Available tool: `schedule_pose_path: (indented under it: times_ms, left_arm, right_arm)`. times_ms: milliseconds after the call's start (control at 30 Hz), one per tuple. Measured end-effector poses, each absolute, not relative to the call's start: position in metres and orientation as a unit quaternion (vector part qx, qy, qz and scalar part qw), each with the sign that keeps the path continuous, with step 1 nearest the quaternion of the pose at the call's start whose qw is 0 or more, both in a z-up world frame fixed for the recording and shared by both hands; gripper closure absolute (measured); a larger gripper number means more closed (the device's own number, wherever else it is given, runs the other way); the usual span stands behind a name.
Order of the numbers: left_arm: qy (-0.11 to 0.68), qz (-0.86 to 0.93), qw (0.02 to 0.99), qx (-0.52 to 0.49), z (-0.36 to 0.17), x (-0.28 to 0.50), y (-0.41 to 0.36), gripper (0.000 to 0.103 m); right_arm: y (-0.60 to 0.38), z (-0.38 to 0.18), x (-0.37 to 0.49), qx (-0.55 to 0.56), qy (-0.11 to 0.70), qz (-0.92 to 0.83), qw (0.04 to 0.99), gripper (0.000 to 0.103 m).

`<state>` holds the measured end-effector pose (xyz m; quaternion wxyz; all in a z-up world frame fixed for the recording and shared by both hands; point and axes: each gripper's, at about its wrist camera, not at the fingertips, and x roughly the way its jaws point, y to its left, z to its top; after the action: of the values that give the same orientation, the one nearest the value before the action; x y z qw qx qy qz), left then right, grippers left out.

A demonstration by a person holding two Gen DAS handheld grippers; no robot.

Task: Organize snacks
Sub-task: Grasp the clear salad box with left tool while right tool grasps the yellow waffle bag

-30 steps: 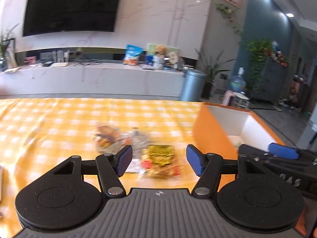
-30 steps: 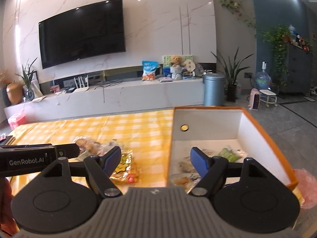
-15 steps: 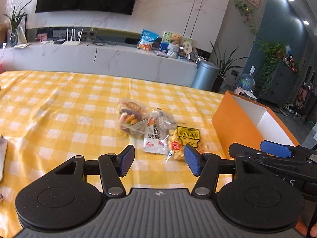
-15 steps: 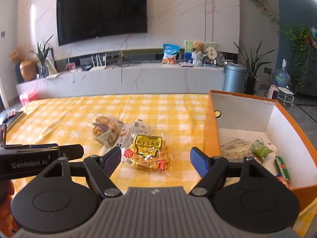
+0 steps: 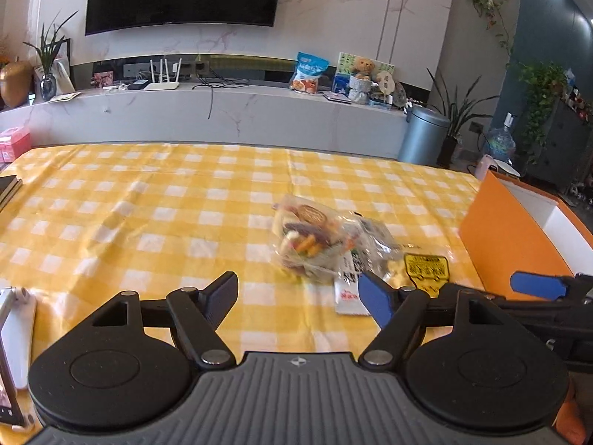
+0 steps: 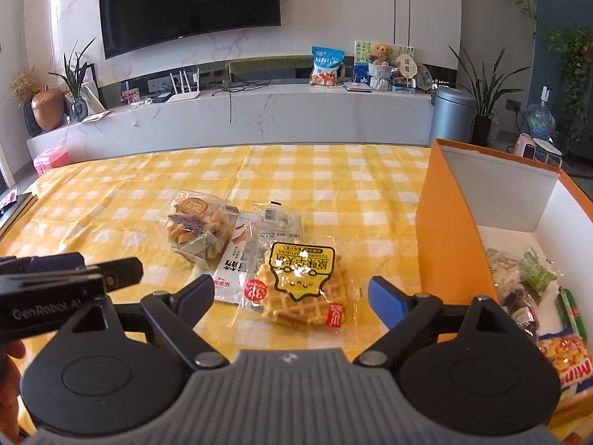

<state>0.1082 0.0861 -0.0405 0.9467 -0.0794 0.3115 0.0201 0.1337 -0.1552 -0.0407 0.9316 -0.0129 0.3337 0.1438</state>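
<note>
1. Three loose snack packs are lying in a cluster mid-table on the yellow checked cloth (image 6: 333,185); in the right wrist view, left to right: mixed-chip bag (image 6: 196,230), white sachet (image 6: 241,259), waffle pack (image 6: 302,285).
2. Left gripper (image 5: 298,294) is sitting low-centre in its own view, jaws spread and just been opening, nothing between them; the chip bag (image 5: 307,241) is lying just ahead, slightly right of its axis.
3. Right gripper (image 6: 291,296) is spread too, jaws just been opening; the waffle pack is lying between and just ahead of its tips, untouched, so the right hand is nearer it.
4. Orange box (image 6: 441,222) is sitting at frame right, already holding snacks.
5. Readable: "GenRobot.AI" on the left gripper's body; the waffle label's Chinese print is too small to read.
</note>
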Motion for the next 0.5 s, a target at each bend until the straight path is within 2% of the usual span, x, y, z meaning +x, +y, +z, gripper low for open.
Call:
schedule_pose_path:
  times_ms: [100, 300, 500]
  left_arm:
    - [0.305, 0.021, 0.948, -0.088, -0.040, 0.115, 0.093, 0.013]
    - [0.311, 0.009, 0.946, -0.092, -0.047, 0.128, 0.097, 0.012]
    - [0.316, -0.002, 0.944, -0.091, -0.050, 0.147, 0.094, 0.005]
  right_arm:
    - [-0.148, -0.047, 0.149, -0.016, 0.344, 0.142, 0.928, 0.015]
    - [-0.142, -0.064, 0.178, 0.003, 0.370, 0.126, 0.920, 0.007]
    - [-0.145, -0.085, 0.205, 0.026, 0.412, 0.110, 0.904, 0.006]
